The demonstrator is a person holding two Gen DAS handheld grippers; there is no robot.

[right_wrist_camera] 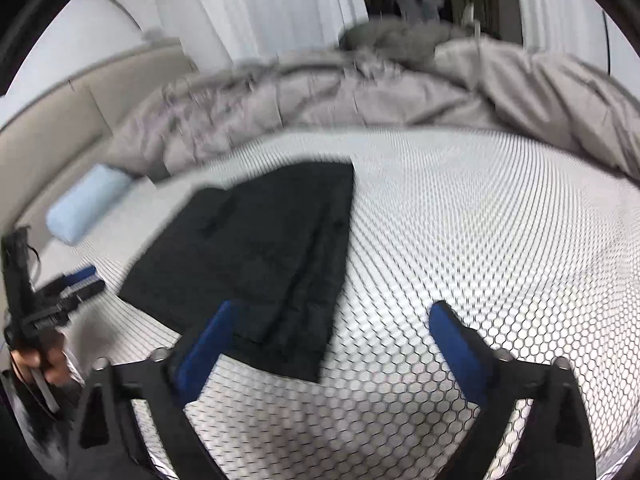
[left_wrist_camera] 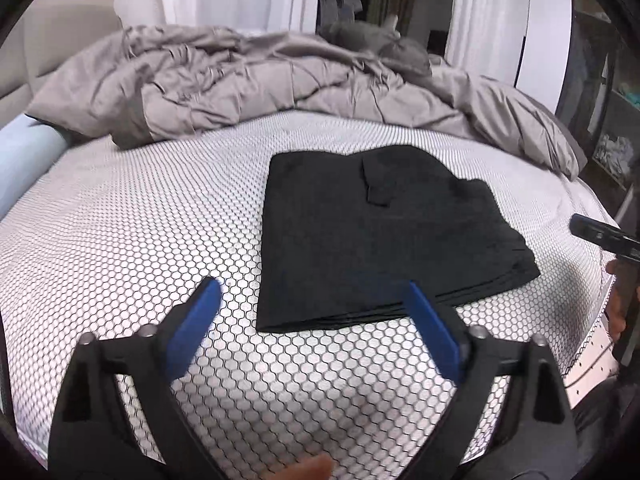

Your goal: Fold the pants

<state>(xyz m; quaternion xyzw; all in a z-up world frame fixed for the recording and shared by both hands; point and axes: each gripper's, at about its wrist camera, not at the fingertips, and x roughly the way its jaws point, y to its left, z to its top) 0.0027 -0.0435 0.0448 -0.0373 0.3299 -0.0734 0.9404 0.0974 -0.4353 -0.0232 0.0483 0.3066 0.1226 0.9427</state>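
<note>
Black pants [left_wrist_camera: 376, 236] lie folded into a flat rectangle on the honeycomb-patterned bed sheet [left_wrist_camera: 132, 232]; a belt loop shows on top. My left gripper [left_wrist_camera: 312, 292] hangs above the sheet just in front of the stack's near edge, open, nothing between its blue pads. In the right wrist view the same pants [right_wrist_camera: 256, 264] lie left of centre, blurred. My right gripper [right_wrist_camera: 332, 316] is open above the sheet, its left finger over the stack's near corner, holding nothing. The left gripper [right_wrist_camera: 76, 284] appears at that view's left edge in a hand.
A rumpled grey duvet [left_wrist_camera: 248, 80] fills the far side of the bed. A light blue bolster [right_wrist_camera: 84, 208] lies at the left by a beige headboard [right_wrist_camera: 80, 96]. White curtains hang behind. Shelves stand at the right edge. The right gripper's tip [left_wrist_camera: 600, 236] shows at the right.
</note>
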